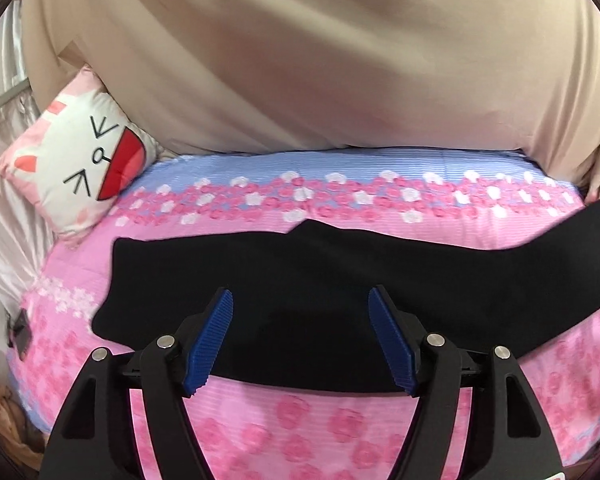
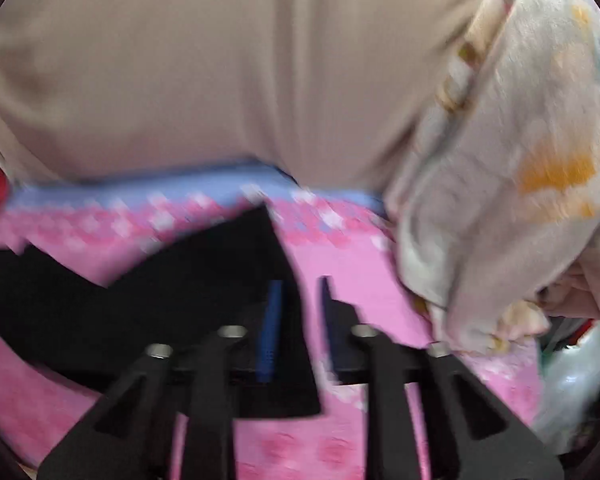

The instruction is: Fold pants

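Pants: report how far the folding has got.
Done: the black pants lie flat on the pink floral bedspread as one long strip, apparently folded leg over leg. In hand: nothing; the left gripper and right gripper are open above them. Left: folding the strip shorter.

Black pants (image 1: 320, 276) run past the right edge.

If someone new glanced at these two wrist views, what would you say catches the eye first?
The black pants stand out first, spread flat across the pink flowered bedsheet in the middle of the left wrist view. Next is the cartoon-face pillow leaning at the bed's left end against the beige curtain. In front, the left gripper hangs open over the pants, nothing between its blue pads.
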